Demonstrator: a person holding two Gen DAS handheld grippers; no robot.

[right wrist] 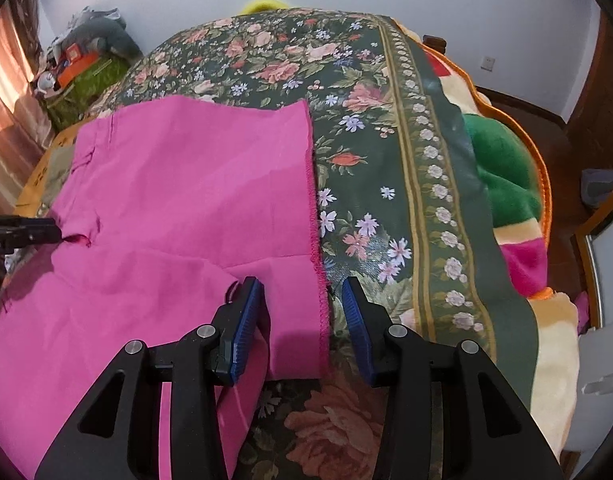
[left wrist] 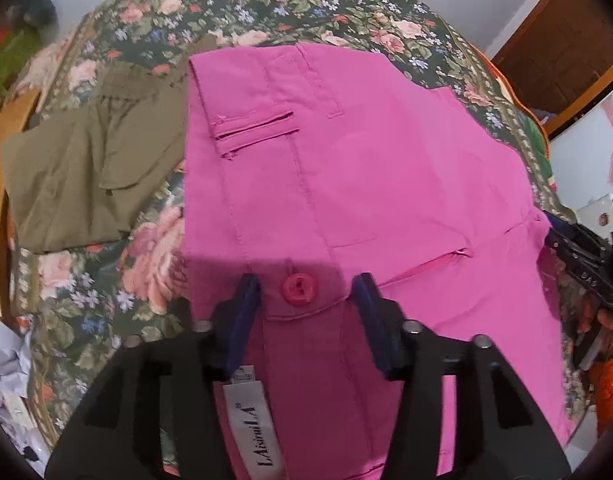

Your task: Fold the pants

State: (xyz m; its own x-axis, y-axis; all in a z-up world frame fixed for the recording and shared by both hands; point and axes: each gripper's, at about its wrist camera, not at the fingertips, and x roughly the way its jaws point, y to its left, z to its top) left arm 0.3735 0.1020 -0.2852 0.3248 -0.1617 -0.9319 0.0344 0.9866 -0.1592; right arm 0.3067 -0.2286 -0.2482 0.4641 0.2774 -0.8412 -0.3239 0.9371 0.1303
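Note:
Pink pants [left wrist: 346, 168] lie spread on a floral bedspread [left wrist: 266, 8]. In the left wrist view my left gripper [left wrist: 304, 286] is open, its jaws astride the waistband with the pink button [left wrist: 297, 287]; a white label [left wrist: 252, 424] shows below. In the right wrist view my right gripper [right wrist: 302, 292] is open, its jaws astride the hem edge of a pant leg [right wrist: 186, 184]. The left gripper also shows at the far left of the right wrist view [right wrist: 26, 232], and the right gripper at the right edge of the left wrist view [left wrist: 578, 256].
Olive-green pants [left wrist: 86, 176] lie folded to the left of the pink ones. A green and orange blanket [right wrist: 502, 176] lies along the bed's right side. Crumpled paper [left wrist: 6, 364] lies at lower left. A wooden door [left wrist: 562, 52] stands at the back right.

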